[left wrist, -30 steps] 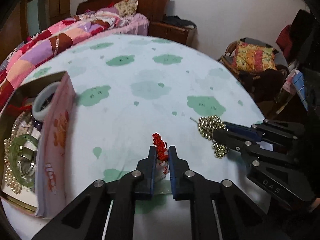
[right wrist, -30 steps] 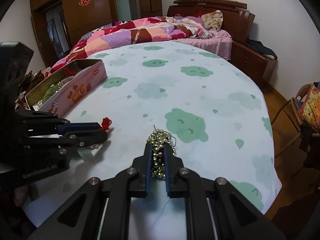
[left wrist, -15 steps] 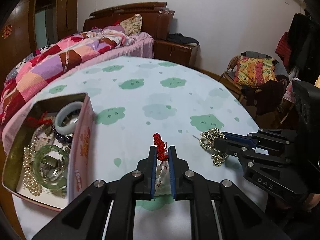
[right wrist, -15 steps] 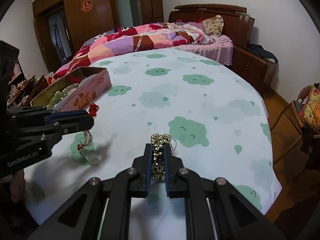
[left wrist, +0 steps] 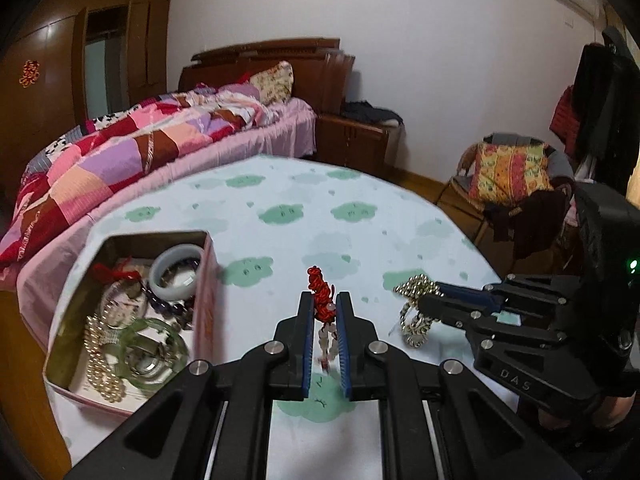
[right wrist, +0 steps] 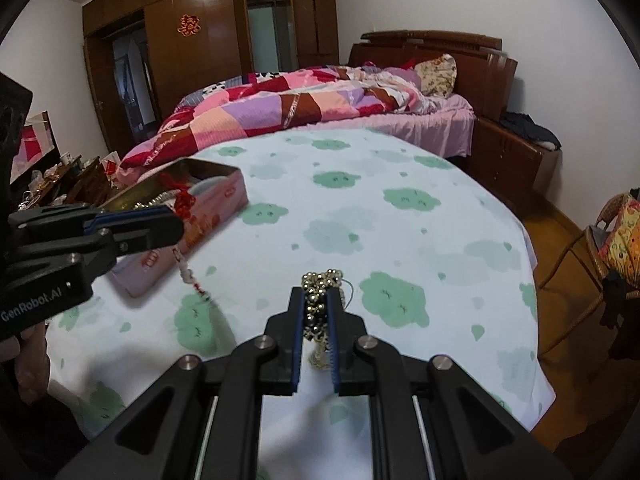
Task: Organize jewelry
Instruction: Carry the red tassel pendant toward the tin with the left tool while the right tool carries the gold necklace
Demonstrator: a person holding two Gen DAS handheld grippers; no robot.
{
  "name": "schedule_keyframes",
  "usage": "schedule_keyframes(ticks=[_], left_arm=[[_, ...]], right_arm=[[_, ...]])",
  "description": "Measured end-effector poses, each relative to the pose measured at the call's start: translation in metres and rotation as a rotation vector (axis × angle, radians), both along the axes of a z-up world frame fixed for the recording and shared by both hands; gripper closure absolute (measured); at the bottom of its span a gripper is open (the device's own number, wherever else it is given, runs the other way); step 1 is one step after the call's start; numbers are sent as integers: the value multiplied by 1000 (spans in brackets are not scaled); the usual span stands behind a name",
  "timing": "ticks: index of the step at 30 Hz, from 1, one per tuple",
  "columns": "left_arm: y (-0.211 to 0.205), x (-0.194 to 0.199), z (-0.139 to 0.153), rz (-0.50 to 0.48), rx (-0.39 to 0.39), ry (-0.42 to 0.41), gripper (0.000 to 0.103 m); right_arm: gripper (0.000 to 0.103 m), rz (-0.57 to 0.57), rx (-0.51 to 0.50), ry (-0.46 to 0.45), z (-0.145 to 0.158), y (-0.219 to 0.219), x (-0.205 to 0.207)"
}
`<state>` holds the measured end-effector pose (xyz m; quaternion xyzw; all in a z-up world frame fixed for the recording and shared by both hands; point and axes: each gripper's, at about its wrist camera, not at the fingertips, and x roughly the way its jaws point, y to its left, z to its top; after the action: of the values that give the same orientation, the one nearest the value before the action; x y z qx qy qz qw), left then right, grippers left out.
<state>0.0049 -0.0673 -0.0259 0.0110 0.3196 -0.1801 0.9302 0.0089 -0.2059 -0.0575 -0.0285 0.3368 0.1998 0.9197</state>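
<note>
Fingers of left gripper (left wrist: 325,312) clamp red-knotted pendant (left wrist: 320,294); right gripper (right wrist: 319,300) clamps gold bead bracelet (right wrist: 320,284); both undeposited, tin (left wrist: 206,284) left of them part-filled.

A tin (left wrist: 206,280) of bangles (left wrist: 176,270) and pearls (left wrist: 98,356) sits at the table's (left wrist: 280,200) left edge, a bed (left wrist: 160,140) behind it and a chair (left wrist: 508,172) to the right.

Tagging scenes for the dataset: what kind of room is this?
A home bedroom: a bed with a pink patchwork quilt and dark wooden headboard, plus a dark wooden wardrobe wall, behind the cloud-print covered table.
</note>
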Motion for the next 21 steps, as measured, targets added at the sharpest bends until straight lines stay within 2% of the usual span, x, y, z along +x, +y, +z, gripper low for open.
schedule_keyframes(ticks=[21], left_arm=[[55, -11, 49, 120, -57, -129, 95]], right_arm=[[91, 125, 1, -96, 39, 60, 7]])
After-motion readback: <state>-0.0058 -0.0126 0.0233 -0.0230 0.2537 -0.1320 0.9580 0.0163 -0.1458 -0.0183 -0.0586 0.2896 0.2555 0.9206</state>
